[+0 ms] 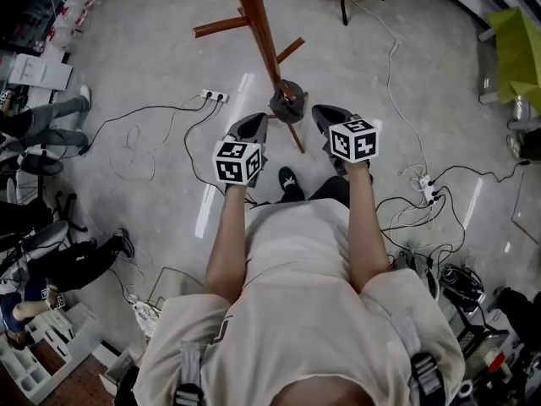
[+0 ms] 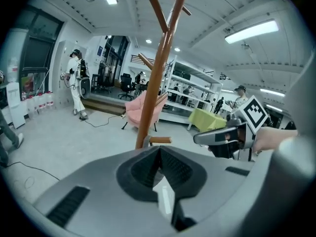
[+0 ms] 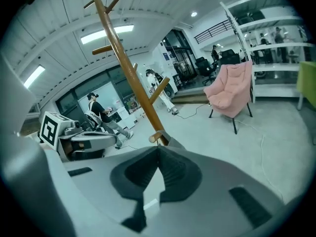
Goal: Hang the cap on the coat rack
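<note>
Seen from the head, the left gripper (image 1: 257, 123) and right gripper (image 1: 325, 114) were side by side above the floor (image 1: 152, 83), with the wooden coat rack (image 1: 258, 24) just ahead between them. In the left gripper view, the jaws were clenched together on nothing, the rack's pole beyond them. In the right gripper view, the jaws were likewise clenched and empty.

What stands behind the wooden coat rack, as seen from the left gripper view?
A pink chair stands behind the coat rack. The pole covers the chair's middle part, so only its two sides and legs show. Farther back there are white shelves.
</note>
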Action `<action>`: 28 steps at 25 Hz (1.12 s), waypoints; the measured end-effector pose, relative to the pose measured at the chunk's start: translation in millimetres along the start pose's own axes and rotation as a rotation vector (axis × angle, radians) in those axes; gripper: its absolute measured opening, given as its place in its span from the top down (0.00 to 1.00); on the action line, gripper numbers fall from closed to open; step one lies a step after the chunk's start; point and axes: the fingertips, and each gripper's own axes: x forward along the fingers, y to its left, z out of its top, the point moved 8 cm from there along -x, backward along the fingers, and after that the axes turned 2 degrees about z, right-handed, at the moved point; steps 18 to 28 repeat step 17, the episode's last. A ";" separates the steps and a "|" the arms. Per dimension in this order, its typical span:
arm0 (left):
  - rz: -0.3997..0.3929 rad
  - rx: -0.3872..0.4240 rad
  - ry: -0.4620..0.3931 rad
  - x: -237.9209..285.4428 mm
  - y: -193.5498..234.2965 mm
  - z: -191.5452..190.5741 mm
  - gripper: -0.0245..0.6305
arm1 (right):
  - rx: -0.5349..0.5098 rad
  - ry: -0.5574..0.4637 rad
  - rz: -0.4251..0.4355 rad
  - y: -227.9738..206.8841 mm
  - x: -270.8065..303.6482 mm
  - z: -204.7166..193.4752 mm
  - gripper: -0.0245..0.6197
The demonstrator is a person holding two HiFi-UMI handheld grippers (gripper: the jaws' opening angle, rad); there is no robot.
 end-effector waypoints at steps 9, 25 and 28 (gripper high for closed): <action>-0.068 0.007 -0.019 13.3 -14.9 -2.7 0.95 | -0.003 -0.010 -0.037 -17.0 -26.2 2.1 0.95; -0.049 -0.035 -0.031 2.1 1.2 -11.1 0.95 | 0.000 0.011 -0.042 -3.8 -16.2 -0.1 0.95; -0.049 -0.035 -0.031 2.1 1.2 -11.1 0.95 | 0.000 0.011 -0.042 -3.8 -16.2 -0.1 0.95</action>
